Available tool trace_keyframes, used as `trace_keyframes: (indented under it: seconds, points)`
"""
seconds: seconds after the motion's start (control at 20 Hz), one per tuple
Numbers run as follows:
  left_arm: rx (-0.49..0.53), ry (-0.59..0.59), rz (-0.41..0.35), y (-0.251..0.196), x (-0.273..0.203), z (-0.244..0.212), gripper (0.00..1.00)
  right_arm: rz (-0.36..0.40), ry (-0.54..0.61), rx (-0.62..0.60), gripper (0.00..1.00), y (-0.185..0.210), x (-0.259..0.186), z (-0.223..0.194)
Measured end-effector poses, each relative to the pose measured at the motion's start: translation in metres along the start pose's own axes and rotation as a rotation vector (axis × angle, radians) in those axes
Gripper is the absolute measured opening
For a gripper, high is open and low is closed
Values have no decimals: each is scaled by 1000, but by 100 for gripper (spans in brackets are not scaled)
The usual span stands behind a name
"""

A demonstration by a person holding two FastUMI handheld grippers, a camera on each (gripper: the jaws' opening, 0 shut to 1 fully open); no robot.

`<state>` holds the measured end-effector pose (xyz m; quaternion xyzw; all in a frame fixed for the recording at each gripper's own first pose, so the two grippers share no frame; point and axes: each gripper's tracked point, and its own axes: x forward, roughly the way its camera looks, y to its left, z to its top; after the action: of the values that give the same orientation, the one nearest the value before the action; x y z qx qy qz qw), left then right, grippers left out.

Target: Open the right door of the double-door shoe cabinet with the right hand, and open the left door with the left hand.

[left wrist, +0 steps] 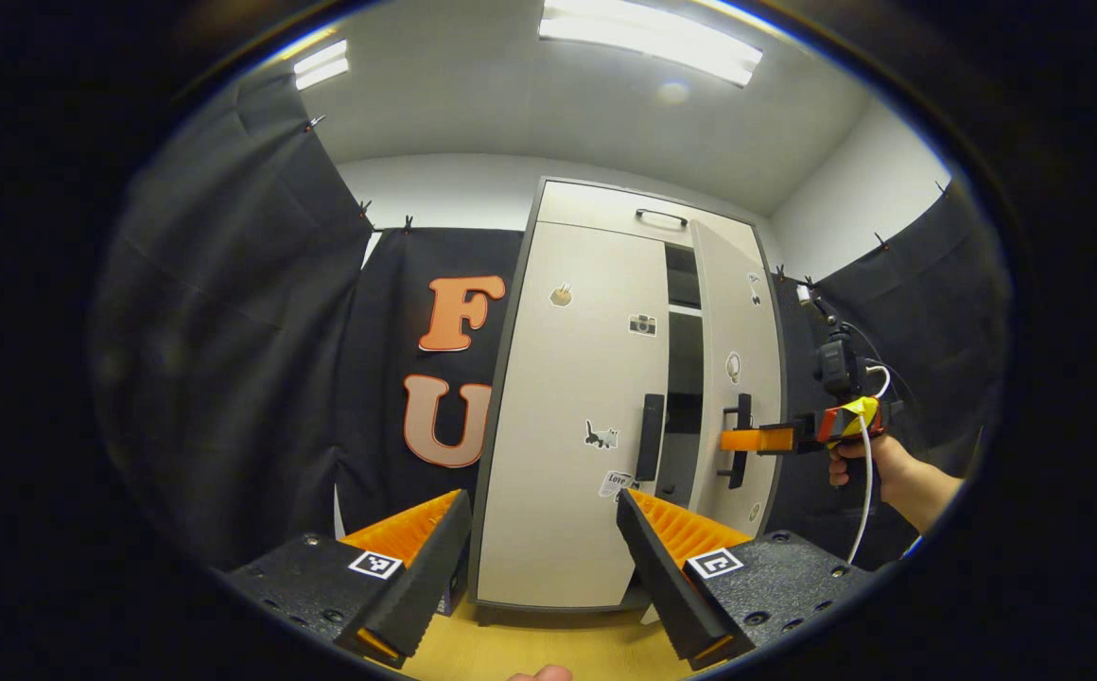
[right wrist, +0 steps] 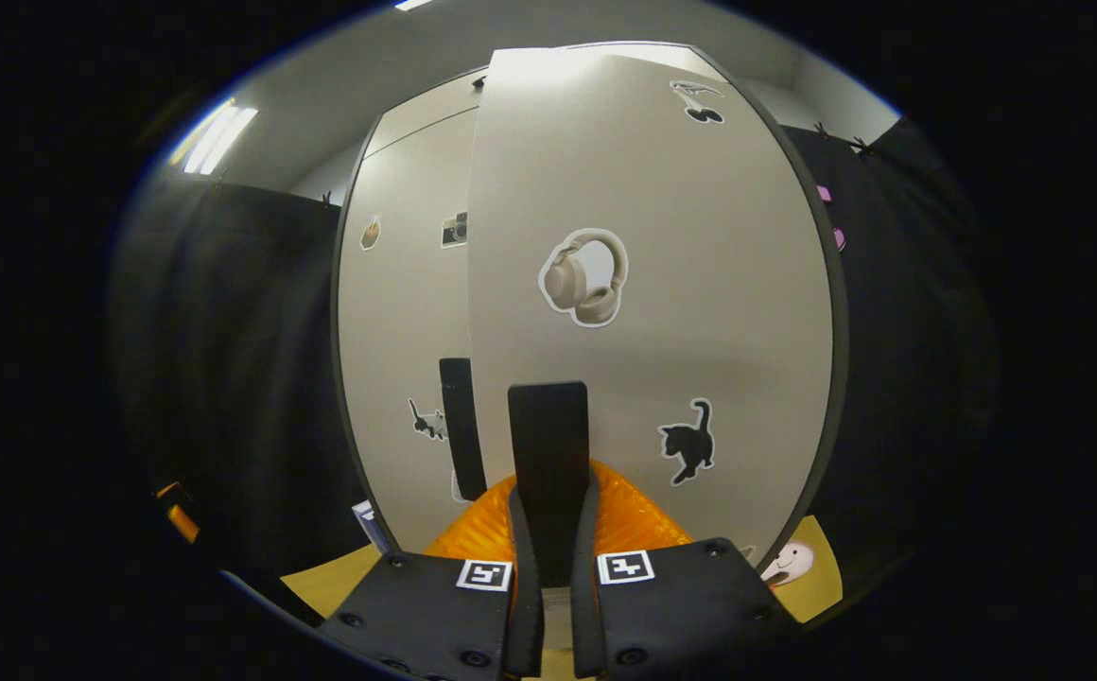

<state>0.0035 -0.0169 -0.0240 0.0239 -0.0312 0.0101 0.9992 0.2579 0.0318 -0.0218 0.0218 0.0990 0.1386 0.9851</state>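
Note:
A tall beige shoe cabinet (left wrist: 558, 492) stands ahead, its two doors covered in stickers. The right door (left wrist: 738, 331) is swung partly out, showing dark shelves behind it; the left door (left wrist: 586, 378) is flat and closed, with its black handle (left wrist: 649, 437) at the inner edge. In the left gripper view my left gripper (left wrist: 539, 558) is open, well short of the cabinet. Farther off, a hand holds the right gripper (left wrist: 757, 439) at the right door's handle (left wrist: 740, 440). In the right gripper view my right gripper (right wrist: 548, 558) is shut on that black handle (right wrist: 548, 445) of the right door (right wrist: 662, 284).
Black cloth walls (left wrist: 255, 331) enclose the booth on both sides of the cabinet. The floor (left wrist: 548, 648) in front is light wood. A drawer with a handle (left wrist: 660, 217) tops the cabinet. Ceiling lights (left wrist: 648, 38) shine overhead.

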Motion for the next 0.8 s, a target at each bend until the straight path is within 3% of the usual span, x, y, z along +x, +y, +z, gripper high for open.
trace_keyframes:
  seconds: [0.8]
  points:
    - [19,-4,134,-57,-3,-2,94,181,29,-33,20,-31,-70,0]
